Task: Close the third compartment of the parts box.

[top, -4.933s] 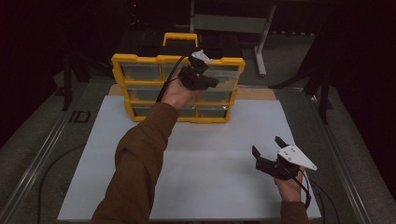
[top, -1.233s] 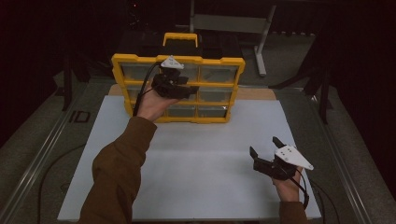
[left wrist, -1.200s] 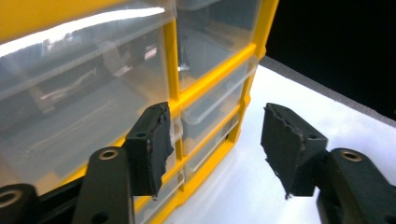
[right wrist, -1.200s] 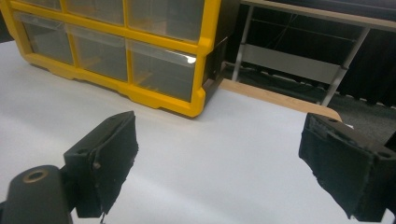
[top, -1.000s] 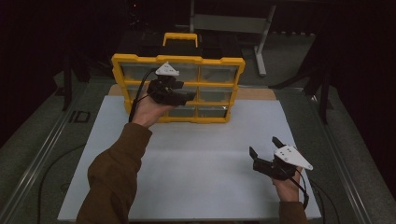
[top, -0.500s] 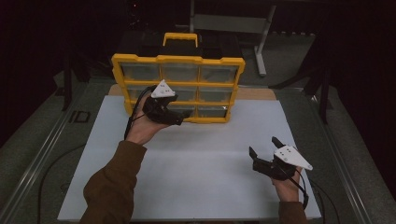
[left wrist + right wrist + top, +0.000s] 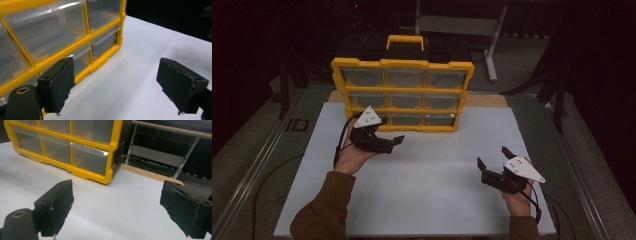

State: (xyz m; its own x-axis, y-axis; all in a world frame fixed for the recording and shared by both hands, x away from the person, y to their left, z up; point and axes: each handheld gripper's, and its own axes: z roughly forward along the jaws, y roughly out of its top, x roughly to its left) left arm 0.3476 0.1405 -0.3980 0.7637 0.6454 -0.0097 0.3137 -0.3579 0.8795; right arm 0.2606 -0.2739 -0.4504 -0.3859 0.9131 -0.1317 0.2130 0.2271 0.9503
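one yellow box of nine clear drawers stands at the back of the white table, all drawers look shut and nothing seems started, while the left gripper and right gripper both have their jaws apart, holding nothing

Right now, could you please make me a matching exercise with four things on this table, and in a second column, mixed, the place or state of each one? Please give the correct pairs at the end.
Things:
1. left gripper
2. right gripper
3. yellow drawer organizer
4. white mat

Places or states:
A. stands upright at the far edge of the mat, carry handle on top
B. open, held low near the front right of the mat
C. open, held just in front of the bottom row of drawers
D. lies flat and covers the table under both hands

Pairs: 1-C, 2-B, 3-A, 4-D
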